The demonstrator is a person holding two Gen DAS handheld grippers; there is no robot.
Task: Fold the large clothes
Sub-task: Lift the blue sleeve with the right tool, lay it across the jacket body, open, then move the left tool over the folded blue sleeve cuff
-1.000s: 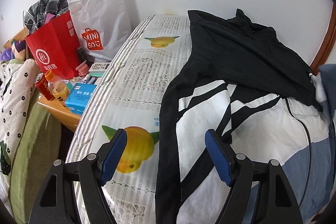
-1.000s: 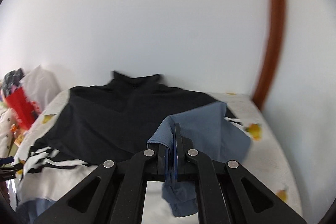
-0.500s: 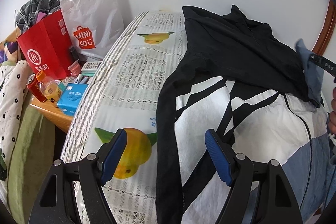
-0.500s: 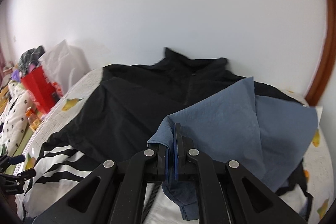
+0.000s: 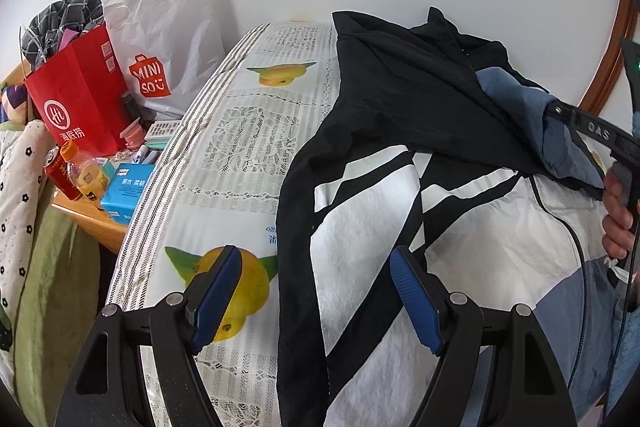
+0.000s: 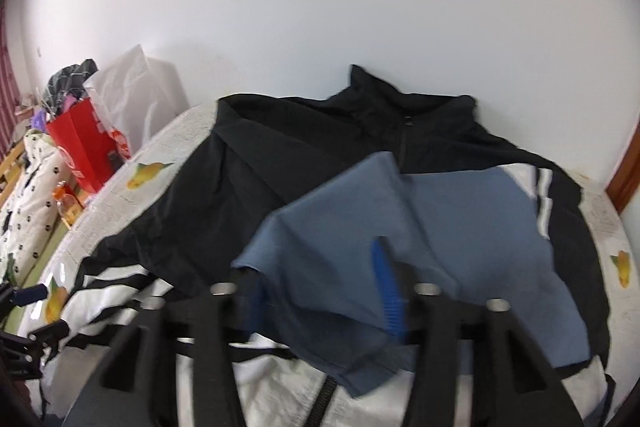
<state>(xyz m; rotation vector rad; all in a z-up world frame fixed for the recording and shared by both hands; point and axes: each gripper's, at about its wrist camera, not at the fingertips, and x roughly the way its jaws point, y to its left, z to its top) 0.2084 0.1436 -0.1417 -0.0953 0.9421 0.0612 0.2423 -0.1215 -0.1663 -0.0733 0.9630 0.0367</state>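
Observation:
A large black, white and blue jacket point(image 5: 400, 131) lies spread on the bed, collar at the far wall; it also shows in the right wrist view point(image 6: 288, 167). Its blue right sleeve point(image 6: 360, 239) is folded over the chest. My right gripper point(image 6: 320, 291) is open, its fingers spread on either side of the sleeve's end, which drapes between them. In the left wrist view the right gripper's arm shows at the right edge. My left gripper point(image 5: 316, 299) is open and empty, low above the jacket's folded left sleeve point(image 5: 360, 227).
The bed sheet point(image 5: 240, 147) has a fruit print. A red bag point(image 5: 76, 99), a white Miniso bag point(image 5: 160, 47), bottles and a blue box point(image 5: 124, 191) stand on a wooden table left of the bed. A wooden door frame point(image 5: 608, 59) is at the right.
My right gripper carried the blue sleeve left across the jacket's chest, then opened and let it go. My left gripper stayed open and barely moved.

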